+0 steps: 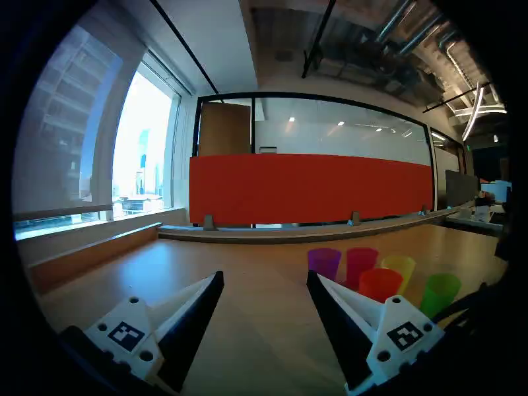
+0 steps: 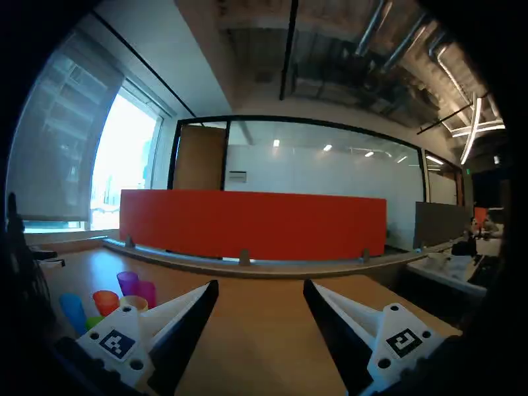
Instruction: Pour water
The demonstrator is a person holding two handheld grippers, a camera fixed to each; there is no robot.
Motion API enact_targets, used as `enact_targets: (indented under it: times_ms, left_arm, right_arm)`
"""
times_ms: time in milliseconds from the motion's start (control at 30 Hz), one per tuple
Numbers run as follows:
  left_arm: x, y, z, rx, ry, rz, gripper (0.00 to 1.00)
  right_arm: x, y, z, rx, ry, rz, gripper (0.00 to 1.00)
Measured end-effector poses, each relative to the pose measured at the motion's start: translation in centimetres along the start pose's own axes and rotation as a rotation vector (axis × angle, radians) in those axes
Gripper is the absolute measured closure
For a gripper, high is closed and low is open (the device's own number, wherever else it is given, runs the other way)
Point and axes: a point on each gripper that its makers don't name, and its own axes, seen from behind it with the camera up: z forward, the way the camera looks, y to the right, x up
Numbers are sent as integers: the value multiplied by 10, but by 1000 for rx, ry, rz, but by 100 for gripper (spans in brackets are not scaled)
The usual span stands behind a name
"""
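Wooden table [image 1: 264, 356] beneath the left gripper [image 1: 264, 274], fingers spread wide, nothing held between them. Just beyond its right finger, a tight cluster of upright plastic cups: purple cup [image 1: 324, 261], pink cup [image 1: 361, 264], orange cup [image 1: 380, 284], yellow cup [image 1: 398, 267], green cup [image 1: 439, 292]. Behind, a red partition [image 1: 310, 188] along the table's far edge. Seen from the right gripper view, blue cup [image 2: 72, 311] and the cluster at far left, then the right gripper [image 2: 259, 282], fingers likewise parted and empty.
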Motion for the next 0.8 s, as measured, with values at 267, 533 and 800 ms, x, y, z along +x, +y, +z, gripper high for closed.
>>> enact_targets:
  times_ms: [267,533,800]
  left_arm:
    - [0,0,0,0,0,0,7]
    - [0,0,0,0,0,0,7]
    - [0,0,0,0,0,0,7]
  right_arm:
    - [-20,5,5,-9,13,62,0]
    - [-48,8,10,-14,-2,79,0]
    - [-72,13,15,-19,-31,114,1]
